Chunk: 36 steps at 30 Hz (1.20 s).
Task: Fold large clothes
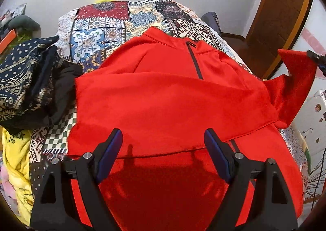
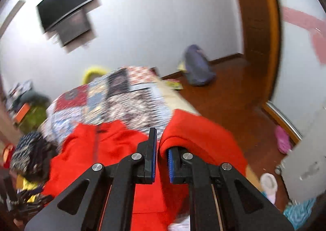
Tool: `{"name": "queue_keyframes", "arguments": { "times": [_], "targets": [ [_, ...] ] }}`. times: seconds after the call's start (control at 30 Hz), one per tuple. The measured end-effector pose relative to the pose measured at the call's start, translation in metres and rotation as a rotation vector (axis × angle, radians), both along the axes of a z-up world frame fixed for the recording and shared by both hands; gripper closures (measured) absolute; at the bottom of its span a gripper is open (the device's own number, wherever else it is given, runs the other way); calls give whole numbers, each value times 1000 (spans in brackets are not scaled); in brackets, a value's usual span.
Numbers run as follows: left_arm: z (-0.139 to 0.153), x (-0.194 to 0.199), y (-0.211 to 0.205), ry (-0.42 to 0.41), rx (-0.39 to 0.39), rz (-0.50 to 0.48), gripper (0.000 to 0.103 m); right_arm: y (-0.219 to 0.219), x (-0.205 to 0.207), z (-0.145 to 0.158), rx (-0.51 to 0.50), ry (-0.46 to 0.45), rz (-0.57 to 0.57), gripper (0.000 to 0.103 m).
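Right gripper (image 2: 162, 149) clamps the sleeve (image 2: 195, 129) of the red pullover (image 1: 173, 92), body lying to its left (fold goes inward); left gripper (image 1: 163, 143) hovers open above hem.

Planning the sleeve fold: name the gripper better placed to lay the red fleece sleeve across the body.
Right. The right gripper is shut on the red fleece pullover's sleeve, lifted off the bed's right side. The left gripper hovers open over the hem, holding nothing.

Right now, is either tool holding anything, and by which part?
The right tool is shut on the red pullover, pinching its sleeve near the end. The left tool is open above the pullover, holding nothing.
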<state>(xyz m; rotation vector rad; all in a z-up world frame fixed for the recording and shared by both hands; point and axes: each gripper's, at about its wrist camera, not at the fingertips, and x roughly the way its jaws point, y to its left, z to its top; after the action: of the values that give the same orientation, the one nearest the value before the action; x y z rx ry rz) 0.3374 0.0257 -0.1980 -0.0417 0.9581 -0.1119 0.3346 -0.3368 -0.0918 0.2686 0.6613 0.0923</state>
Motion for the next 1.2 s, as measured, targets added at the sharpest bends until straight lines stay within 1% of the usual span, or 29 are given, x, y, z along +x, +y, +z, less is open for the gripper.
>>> {"name": "queue_keyframes", "arguments": {
  "times": [0.07, 0.13, 0.23, 0.3, 0.4, 0.47, 0.57, 0.63, 0.7, 0.73, 0.77, 0.8, 0.83, 0.87, 0.93, 1.0, 1.13, 1.2],
  "targets": [
    [1, -3, 5, -4, 1, 5, 21, 23, 4, -4, 1, 1, 56, 95],
    [2, -5, 10, -5, 1, 11, 21, 50, 10, -14, 3, 21, 117, 95],
    [2, -9, 18, -8, 0, 18, 21, 90, 20, -33, 10, 79, 207, 95],
    [1, -12, 22, -6, 4, 22, 21, 115, 23, -49, 7, 132, 268, 95],
    [-3, -17, 29, -3, 15, 26, 21, 155, 28, -85, -9, 246, 359, 95],
    [-5, -19, 32, 4, 21, 29, 21, 171, 29, -109, -25, 325, 399, 95],
    [-11, -22, 38, 18, 24, 36, 21, 186, 26, -134, -69, 404, 426, 94],
    [-14, -23, 40, 28, 24, 38, 21, 190, 23, -149, -90, 456, 450, 91],
    [-16, -23, 40, 38, 27, 39, 21, 188, 22, -155, -91, 496, 460, 91],
    [-16, -23, 39, 39, 28, 39, 21, 186, 21, -154, -90, 500, 463, 91],
    [-16, -23, 36, 41, 29, 36, 21, 182, 20, -151, -78, 507, 471, 85],
    [-15, -22, 34, 41, 30, 32, 21, 179, 19, -149, -64, 521, 481, 76],
    [-13, -22, 32, 39, 31, 27, 21, 175, 18, -146, -42, 538, 495, 73],
    [-10, -20, 27, 34, 35, 17, 21, 172, 15, -143, -29, 538, 502, 69],
    [-4, -17, 18, 21, 43, -1, 21, 163, 7, -134, -37, 511, 508, 68],
    [6, -12, 5, 0, 53, -30, 21, 150, -3, -123, -56, 461, 496, 68],
    [23, 1, -26, -34, 70, -98, 21, 116, -11, -97, -72, 359, 408, 68],
    [29, 9, -47, -41, 72, -142, 21, 95, -14, -87, -69, 324, 363, 67]
  ]
}}
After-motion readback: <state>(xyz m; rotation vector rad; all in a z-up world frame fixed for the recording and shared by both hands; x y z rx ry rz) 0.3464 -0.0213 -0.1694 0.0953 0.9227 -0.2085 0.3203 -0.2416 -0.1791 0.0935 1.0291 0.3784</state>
